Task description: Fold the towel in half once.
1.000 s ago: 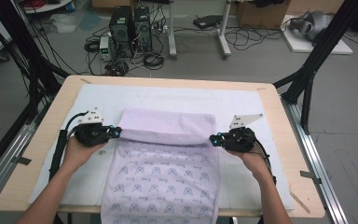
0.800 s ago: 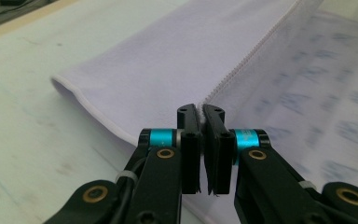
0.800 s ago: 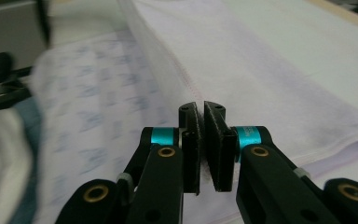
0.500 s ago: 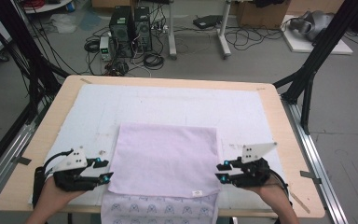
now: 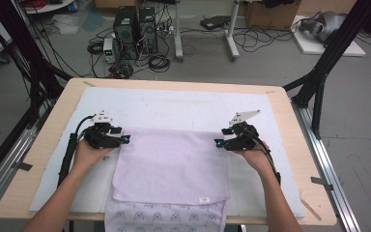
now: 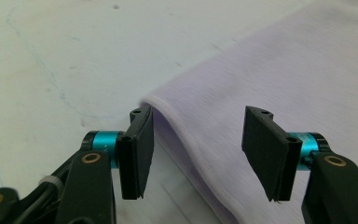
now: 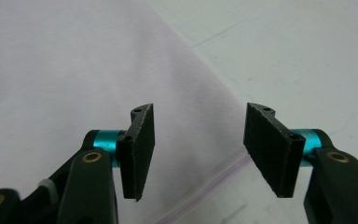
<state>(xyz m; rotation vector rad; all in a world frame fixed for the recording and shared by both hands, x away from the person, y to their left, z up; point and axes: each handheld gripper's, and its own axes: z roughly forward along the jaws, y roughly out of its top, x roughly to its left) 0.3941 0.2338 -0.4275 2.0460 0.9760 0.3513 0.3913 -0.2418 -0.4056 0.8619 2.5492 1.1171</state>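
Observation:
A lilac towel (image 5: 171, 164) lies folded over on the white mat (image 5: 174, 108). Its patterned lower layer (image 5: 164, 217) hangs past the table's front edge. My left gripper (image 5: 125, 139) sits at the fold's far left corner and my right gripper (image 5: 217, 143) at its far right corner. In the left gripper view the jaws (image 6: 196, 149) stand apart over the towel's rounded folded edge (image 6: 284, 70), pads clear of it. In the right gripper view the jaws (image 7: 198, 149) stand apart above the towel's edge (image 7: 74, 70), gripping nothing. Both pairs of jaws have just been opening.
The wooden table (image 5: 290, 121) rims the mat on all sides. Black frame legs (image 5: 319, 82) stand at the right and left rear corners. Computers and cables (image 5: 135, 29) sit on the floor beyond the table. Bare mat lies behind the towel.
Both grippers drew the towel's far edge toward the front, laying it over the patterned layer, and let go. They have since moved back to the fold's far corners.

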